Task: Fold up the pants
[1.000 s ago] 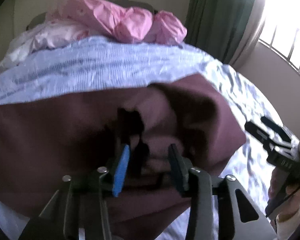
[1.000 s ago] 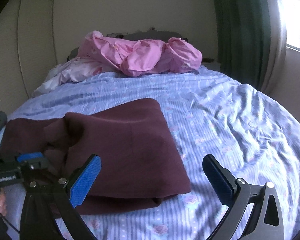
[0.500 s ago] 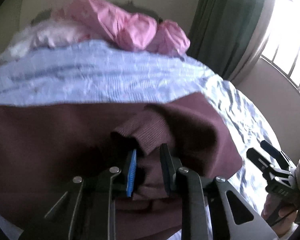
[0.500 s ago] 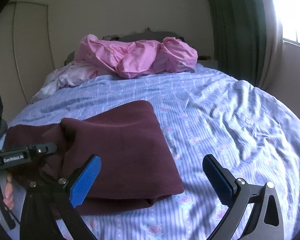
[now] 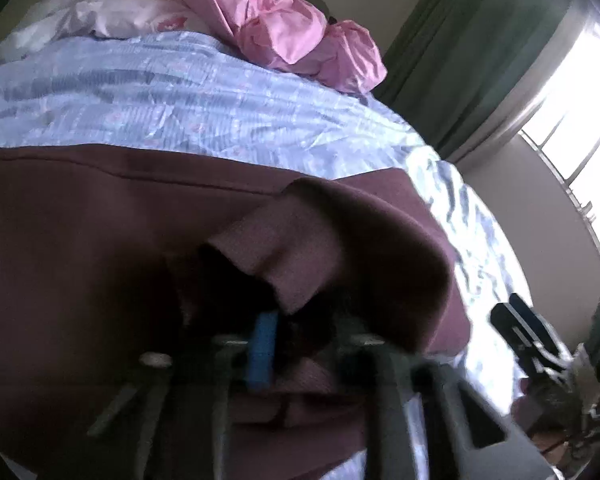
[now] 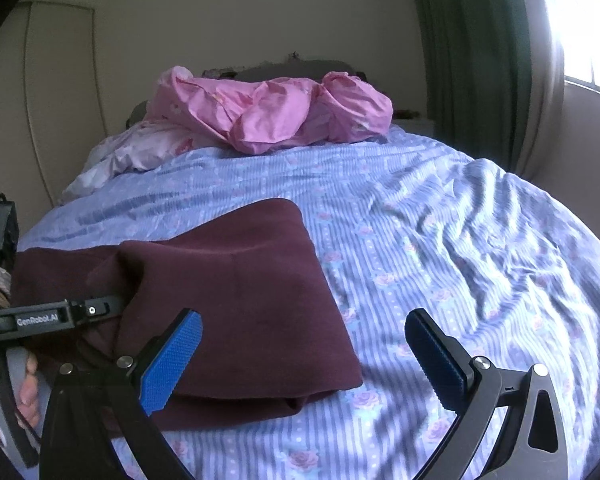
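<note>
While maroon pants (image 6: 236,304) lie folded on bed (image 6: 440,240), left hand-held gripper (image 5: 296,344) at 6 o'clock closing on ribbed cuff; right hand-held gripper (image 6: 300,352) empty, jaws wide apart.

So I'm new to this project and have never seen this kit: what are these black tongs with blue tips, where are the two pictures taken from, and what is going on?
There is no robot here. A person holds a hand-operated gripper in each hand, and a wide-angle camera on each one looks forward along its fingers. One picture comes from the left gripper, the other from the right gripper. Both look across a bed with a blue flowered sheet. Maroon pants, partly folded, lie on it, with pink bedding bunched at the far end. The left gripper's jaws are closing on a bunched part of the pants near a ribbed cuff. The right gripper is open and holds nothing, hovering over the pants' near edge.
</note>
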### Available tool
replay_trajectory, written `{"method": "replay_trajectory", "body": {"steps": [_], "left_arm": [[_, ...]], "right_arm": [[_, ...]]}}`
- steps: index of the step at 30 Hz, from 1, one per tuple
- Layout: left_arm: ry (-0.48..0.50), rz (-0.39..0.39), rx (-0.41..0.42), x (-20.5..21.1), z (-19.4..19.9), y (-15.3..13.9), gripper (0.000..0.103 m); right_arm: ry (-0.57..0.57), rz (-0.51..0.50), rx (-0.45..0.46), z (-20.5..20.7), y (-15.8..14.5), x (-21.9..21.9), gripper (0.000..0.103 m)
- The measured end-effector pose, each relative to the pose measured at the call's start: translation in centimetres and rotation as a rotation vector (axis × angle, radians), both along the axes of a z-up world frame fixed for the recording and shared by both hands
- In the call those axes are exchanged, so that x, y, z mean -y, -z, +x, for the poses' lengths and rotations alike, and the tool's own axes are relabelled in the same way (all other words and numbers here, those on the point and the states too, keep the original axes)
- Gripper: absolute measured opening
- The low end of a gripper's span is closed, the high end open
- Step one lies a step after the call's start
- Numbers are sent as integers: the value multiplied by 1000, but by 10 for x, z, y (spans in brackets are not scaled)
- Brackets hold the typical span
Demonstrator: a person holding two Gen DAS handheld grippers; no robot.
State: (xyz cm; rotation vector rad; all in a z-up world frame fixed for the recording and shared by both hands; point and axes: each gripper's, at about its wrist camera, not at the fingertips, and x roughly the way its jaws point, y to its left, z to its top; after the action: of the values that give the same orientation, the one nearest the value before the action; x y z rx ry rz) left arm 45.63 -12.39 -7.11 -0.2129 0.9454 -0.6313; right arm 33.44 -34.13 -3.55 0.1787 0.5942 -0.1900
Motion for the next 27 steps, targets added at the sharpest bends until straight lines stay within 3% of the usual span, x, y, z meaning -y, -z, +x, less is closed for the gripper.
{"method": "replay_trajectory", "body": {"steps": [3,8,14,17,21,24,27], "left_arm": [[-30,25,-20,-13,-1,-7,6],[-99,65,-55,-49,4,-15,5],[-73,178,-46,-37,0,-8,5],[-75,195,-95,-30,4,12,5],[-78,238,-69,-25,3,20,5],[-86,234,-62,-27,3,15,8],[-121,291,-5,-32,-6,1,18]], "right_arm": [[-3,8,3,2,-1,-1,103],[-23,-9,16,12,-7,-14,103],[-50,-42,8,21,-7,-35,103],[-45,-54,-11,20,-2,-36,103],[-24,-53,-56,18,7,-28,103],[-16,-51,-86,13,10,-23,103],[-15,-49,-90,7,7,-23,103]]}}
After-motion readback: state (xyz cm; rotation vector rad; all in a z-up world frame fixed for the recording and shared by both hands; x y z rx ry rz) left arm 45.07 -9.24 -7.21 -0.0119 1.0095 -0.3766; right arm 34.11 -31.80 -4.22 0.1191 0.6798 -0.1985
